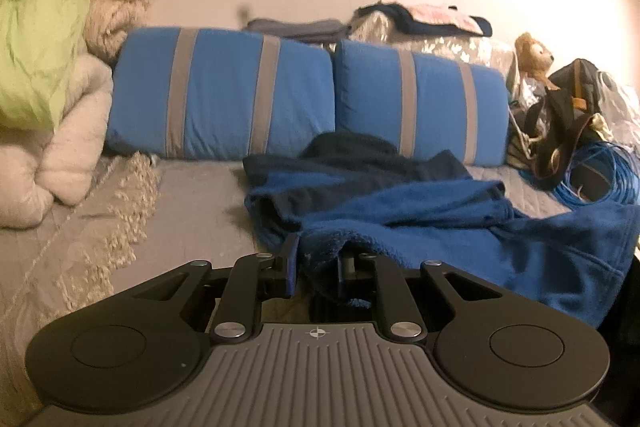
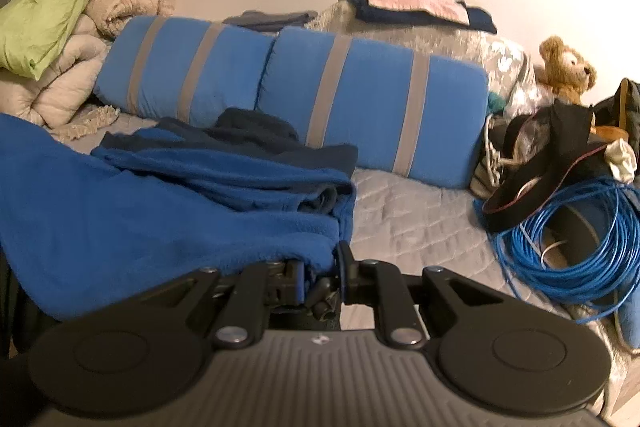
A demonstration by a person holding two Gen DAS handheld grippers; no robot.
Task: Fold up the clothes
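Observation:
A blue fleece garment (image 1: 460, 227) with dark navy parts lies rumpled on the grey bed, in front of two blue pillows. My left gripper (image 1: 318, 255) is shut on its near left edge, cloth bunched between the fingers. In the right wrist view the same garment (image 2: 160, 211) spreads to the left, and my right gripper (image 2: 320, 263) is shut on its near right corner. Both held edges sit just above the near side of the bed.
Two blue pillows with grey stripes (image 1: 224, 91) (image 2: 372, 107) lie across the bed. A pile of green and cream bedding (image 1: 48, 67) stands at the left. A blue cable coil (image 2: 572, 247), dark bags (image 2: 552, 163) and a teddy bear (image 2: 564, 67) sit at the right.

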